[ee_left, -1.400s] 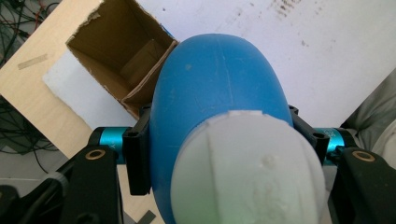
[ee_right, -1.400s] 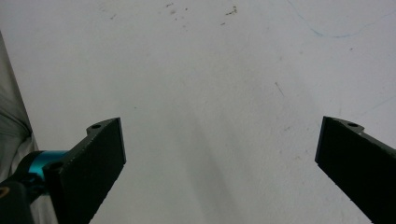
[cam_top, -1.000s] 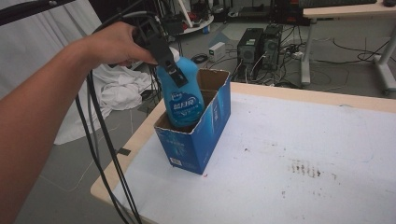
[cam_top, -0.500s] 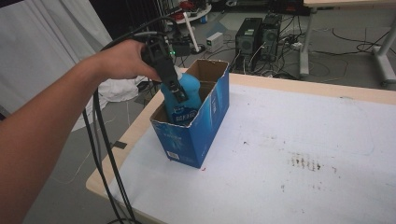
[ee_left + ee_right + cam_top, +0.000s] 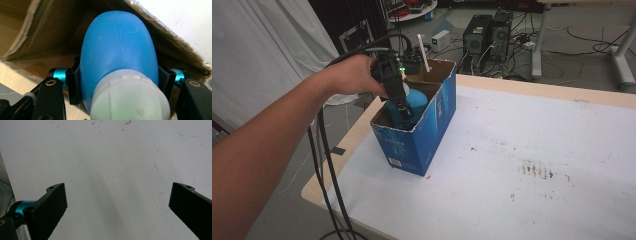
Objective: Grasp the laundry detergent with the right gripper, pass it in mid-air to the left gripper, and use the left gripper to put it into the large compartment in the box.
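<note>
A blue plastic bottle (image 5: 416, 102) with a white cap stands low inside an open blue cardboard box (image 5: 432, 130) at the table's left edge. My left gripper (image 5: 398, 102) reaches down into the box from above and is shut on the bottle. In the left gripper view the bottle (image 5: 117, 57) fills the space between my two black jaws, with its white cap (image 5: 128, 100) nearest the camera and the box's brown inner walls (image 5: 30, 27) around it. My right gripper (image 5: 117, 202) stands open over the white table top (image 5: 112, 157), nothing between its jaws.
The white table (image 5: 537, 165) stretches right of the box, with a small dark stain (image 5: 537, 170). Black cables (image 5: 324, 165) hang from my left gripper past the table's left edge. Computer cases (image 5: 484, 32) and cords sit on the floor behind; white cloth (image 5: 262, 50) hangs at the left.
My left gripper has lowered the blue bottle from above the box down into it. The bottle's label has dropped below the box rim.
</note>
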